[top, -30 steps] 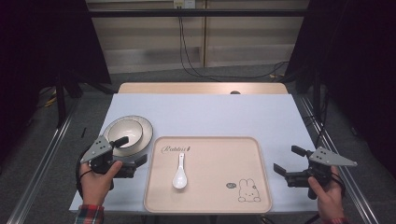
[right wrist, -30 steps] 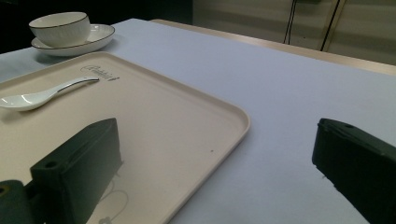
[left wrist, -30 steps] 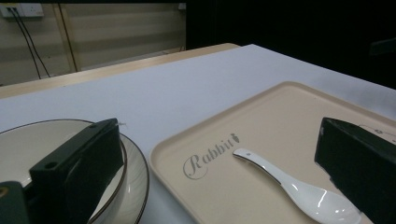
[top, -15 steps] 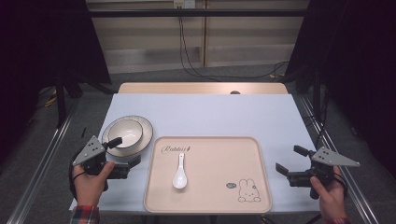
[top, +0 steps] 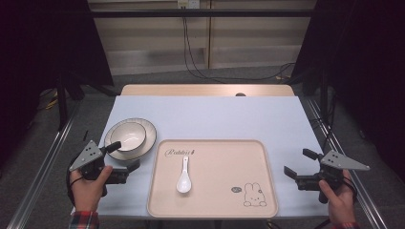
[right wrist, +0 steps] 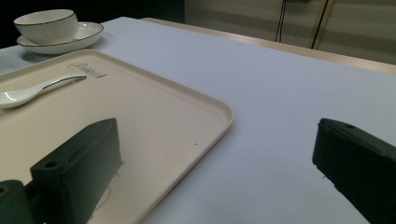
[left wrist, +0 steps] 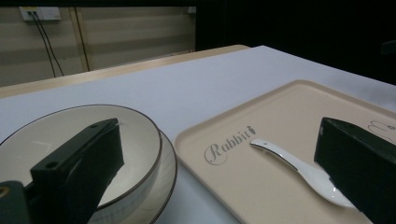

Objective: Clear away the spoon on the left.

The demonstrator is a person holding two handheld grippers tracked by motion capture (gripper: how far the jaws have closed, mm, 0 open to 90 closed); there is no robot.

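Left gripper (top: pixel 125 156) low at the near left edge of the pale blue tabletop (top: pixel 215 117), held in a hand (top: pixel 86 188); fingers spread wide, holding nothing. In the left gripper view 1 finger (left wrist: pixel 79 172) stands in front of the bowl, the other (left wrist: pixel 357 163) in front of the spoon's scoop end.

Right gripper (top: pixel 299 163) near the right edge, just right of the tray; fingers wide open, empty, above bare tabletop and the tray corner.

Beige rectangular plastic tray (top: pixel 215 200) with a rabbit drawing sits at near centre. White ceramic spoon (top: pixel 183 175) lies on its left half, handle pointing away.

Cream round bowl with a dark rim (top: pixel 126 137) rests on a matching plate (top: pixel 149 135), just left of the tray's far left corner, just beyond the left gripper.
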